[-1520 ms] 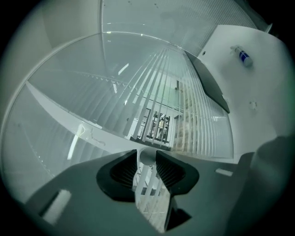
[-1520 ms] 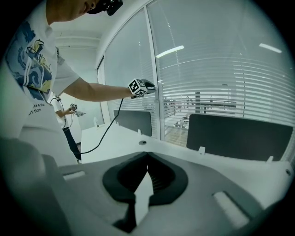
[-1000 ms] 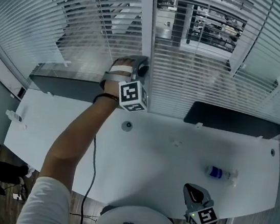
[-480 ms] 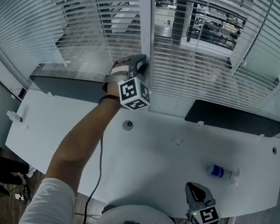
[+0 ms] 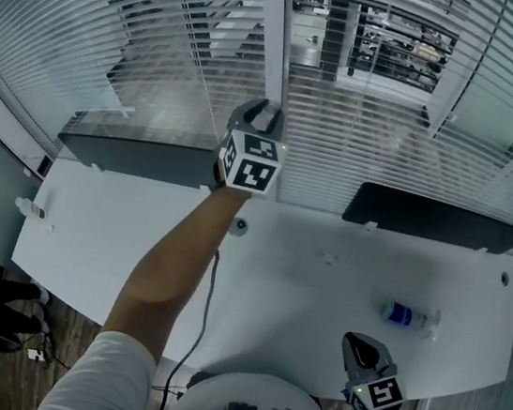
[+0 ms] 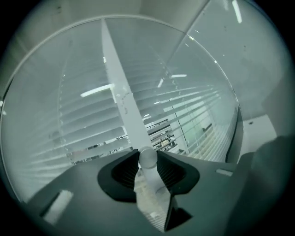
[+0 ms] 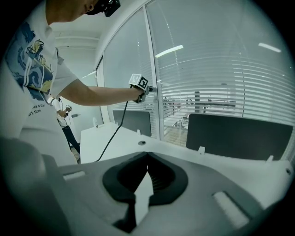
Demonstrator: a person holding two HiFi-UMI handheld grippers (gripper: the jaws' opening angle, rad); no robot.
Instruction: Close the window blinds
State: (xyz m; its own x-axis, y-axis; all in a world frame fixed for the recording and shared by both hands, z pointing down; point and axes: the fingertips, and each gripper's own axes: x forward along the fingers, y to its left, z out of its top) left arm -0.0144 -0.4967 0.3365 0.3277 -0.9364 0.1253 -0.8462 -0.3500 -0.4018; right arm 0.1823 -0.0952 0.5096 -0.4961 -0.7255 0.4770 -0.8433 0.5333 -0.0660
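Observation:
White slatted blinds [image 5: 370, 139] cover the windows behind the desk, their slats partly open in the head view. My left gripper [image 5: 258, 111] reaches up to them beside the white window post [image 5: 276, 32]. In the left gripper view, the white tilt wand [image 6: 148, 162] stands between the pads of my left gripper [image 6: 148, 156], which press on it. Those jaws have just been closing on the wand. My right gripper [image 5: 356, 352] rests low near the desk's front edge, and in the right gripper view it [image 7: 147, 156] is shut on nothing.
A white desk [image 5: 322, 275] runs under the window, with a small bottle [image 5: 404, 316] at its right and a round grommet [image 5: 239, 226] near the middle. Dark divider panels [image 5: 435, 218] stand along its back edge. A cable [image 5: 206, 296] hangs from the left gripper.
My left gripper has rolled about its own axis at the wand, its marker cube turning to face the camera. The forearm has swung slightly right. The right gripper has not moved.

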